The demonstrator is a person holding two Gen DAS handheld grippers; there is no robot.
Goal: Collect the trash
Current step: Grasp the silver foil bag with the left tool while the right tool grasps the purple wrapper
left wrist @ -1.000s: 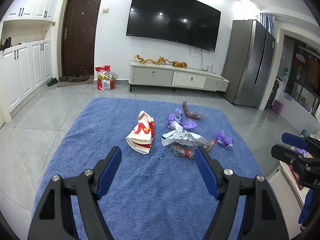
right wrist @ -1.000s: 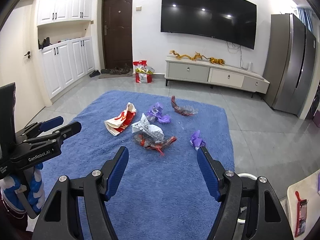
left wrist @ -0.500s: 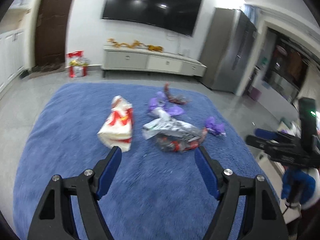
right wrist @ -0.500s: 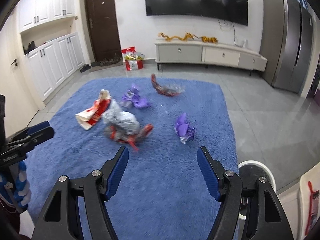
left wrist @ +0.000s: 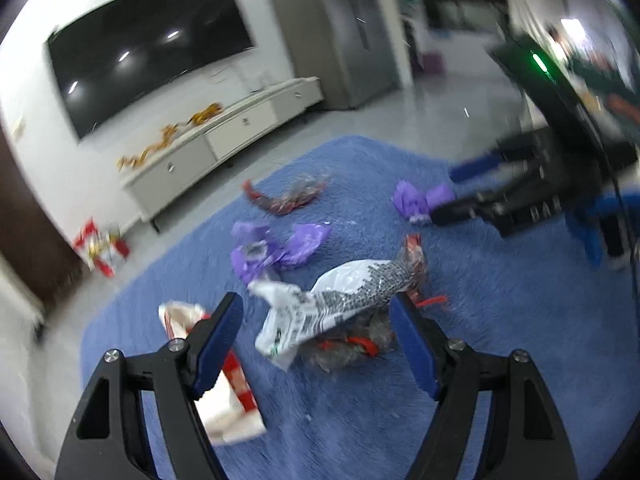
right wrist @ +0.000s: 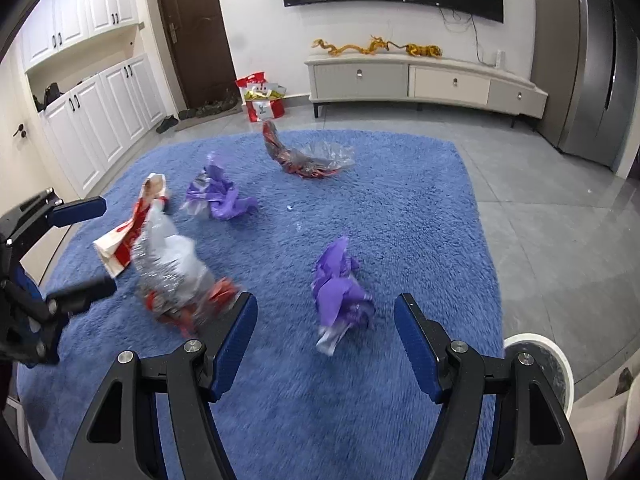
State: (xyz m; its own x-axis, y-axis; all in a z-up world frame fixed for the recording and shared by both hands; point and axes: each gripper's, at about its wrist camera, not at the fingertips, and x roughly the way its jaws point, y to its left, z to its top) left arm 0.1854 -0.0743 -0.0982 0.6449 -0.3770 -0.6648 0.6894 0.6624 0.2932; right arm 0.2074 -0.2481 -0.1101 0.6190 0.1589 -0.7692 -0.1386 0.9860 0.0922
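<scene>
Your two grippers are both spread wide and empty, so nothing has been collected yet as far as the views show. Your left gripper hangs just above a grey-and-white printed plastic bag lying on a crumpled clear-and-red wrapper on the blue rug. Your right gripper frames a crumpled purple wrapper on the near right. Left to gather are a red-and-white paper bag at left, another purple wrapper in the middle, and a clear-and-red wrapper at the far side. A white bin sits off the rug's near right corner.
</scene>
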